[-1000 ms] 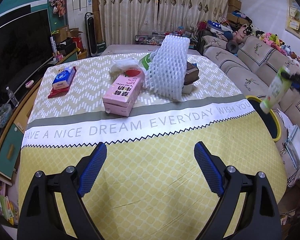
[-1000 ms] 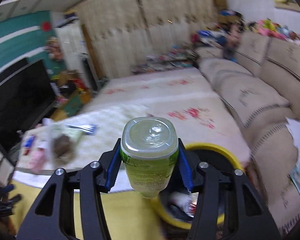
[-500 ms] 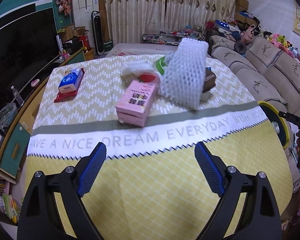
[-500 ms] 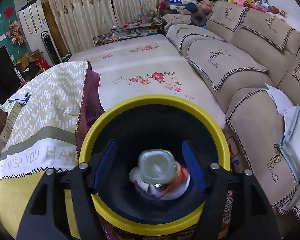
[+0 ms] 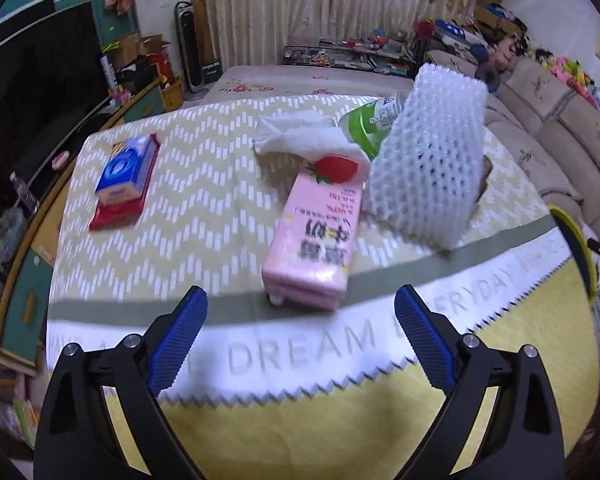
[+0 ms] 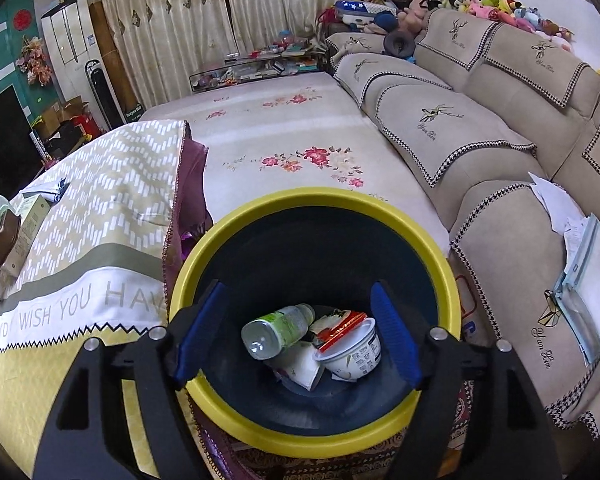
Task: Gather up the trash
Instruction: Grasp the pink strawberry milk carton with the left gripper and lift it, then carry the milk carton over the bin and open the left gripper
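A dark bin with a yellow rim (image 6: 260, 210) stands beside the table. Over its mouth hangs my right gripper (image 6: 300, 334), its jaws opening and nothing between them. Down in the bin lie a green-labelled bottle (image 6: 278, 330), a white cup (image 6: 354, 348) and wrappers. My left gripper (image 5: 300, 328) is open above the yellow tablecloth (image 5: 300, 432), just short of a pink milk carton (image 5: 318, 240) lying flat. Behind the carton are a crumpled white tissue (image 5: 304, 136), a green bottle (image 5: 364, 126) and a white foam net sleeve (image 5: 428, 160).
A blue tissue pack on a red packet (image 5: 122, 178) lies at the table's left. The bin's rim (image 5: 572, 240) shows at the table's right edge. A beige sofa (image 6: 500, 140) with papers (image 6: 580, 272) runs along the right. A brown box (image 6: 4, 236) sits on the table.
The green-labelled bottle has left my right gripper and dropped into the bin; the gripper sank over the bin and its jaws spread. My left gripper has moved in toward the pink carton.
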Available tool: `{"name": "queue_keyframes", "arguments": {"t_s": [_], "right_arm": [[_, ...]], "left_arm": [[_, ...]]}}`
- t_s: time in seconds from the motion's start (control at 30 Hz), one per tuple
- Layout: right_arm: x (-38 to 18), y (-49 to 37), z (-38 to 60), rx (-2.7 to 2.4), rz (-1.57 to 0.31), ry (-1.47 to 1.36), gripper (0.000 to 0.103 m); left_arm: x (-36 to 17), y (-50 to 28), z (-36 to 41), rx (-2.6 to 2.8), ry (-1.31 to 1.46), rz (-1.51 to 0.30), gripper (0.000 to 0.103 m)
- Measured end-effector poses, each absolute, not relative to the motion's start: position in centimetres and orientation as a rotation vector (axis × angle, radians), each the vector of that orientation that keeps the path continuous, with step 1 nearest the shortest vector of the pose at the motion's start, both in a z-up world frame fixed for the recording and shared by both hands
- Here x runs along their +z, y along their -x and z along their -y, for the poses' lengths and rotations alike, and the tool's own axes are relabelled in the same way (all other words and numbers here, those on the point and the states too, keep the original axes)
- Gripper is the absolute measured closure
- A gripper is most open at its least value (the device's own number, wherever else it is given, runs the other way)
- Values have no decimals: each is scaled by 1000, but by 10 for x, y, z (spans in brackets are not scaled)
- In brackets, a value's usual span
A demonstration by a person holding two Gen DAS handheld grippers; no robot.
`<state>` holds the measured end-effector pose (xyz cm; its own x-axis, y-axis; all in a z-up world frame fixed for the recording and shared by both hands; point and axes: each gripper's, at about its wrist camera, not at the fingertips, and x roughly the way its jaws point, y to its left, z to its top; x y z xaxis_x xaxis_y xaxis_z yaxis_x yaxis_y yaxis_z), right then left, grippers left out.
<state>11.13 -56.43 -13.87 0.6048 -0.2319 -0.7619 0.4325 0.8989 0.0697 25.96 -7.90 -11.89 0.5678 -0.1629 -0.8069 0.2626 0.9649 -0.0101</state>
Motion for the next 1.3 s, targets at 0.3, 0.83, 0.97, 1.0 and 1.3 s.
{"name": "queue_keyframes", "arguments": {"t_s": [0.3,0.83,0.97,1.0,1.3], "right_arm": [[-137,-114,557,-381,-844,-248,31],[-142,-110,552,-364,-857,-245,30],[-142,-109,552,-362,-858,-246,30],[-142,-109,551,-361,-858,-247,30],[-140,-105,546,-346,-847,-255,30]], "left_arm": [[-138,-308,90,-213,-169,-977,24],[-138,-302,99,-262,-167,-995,55],[-132,-266,90,-302,-158,-1003,55],[-129,-254,89,-311,-162,-1001,55],[-92,-161,120,-440,-224,-925,55]]}}
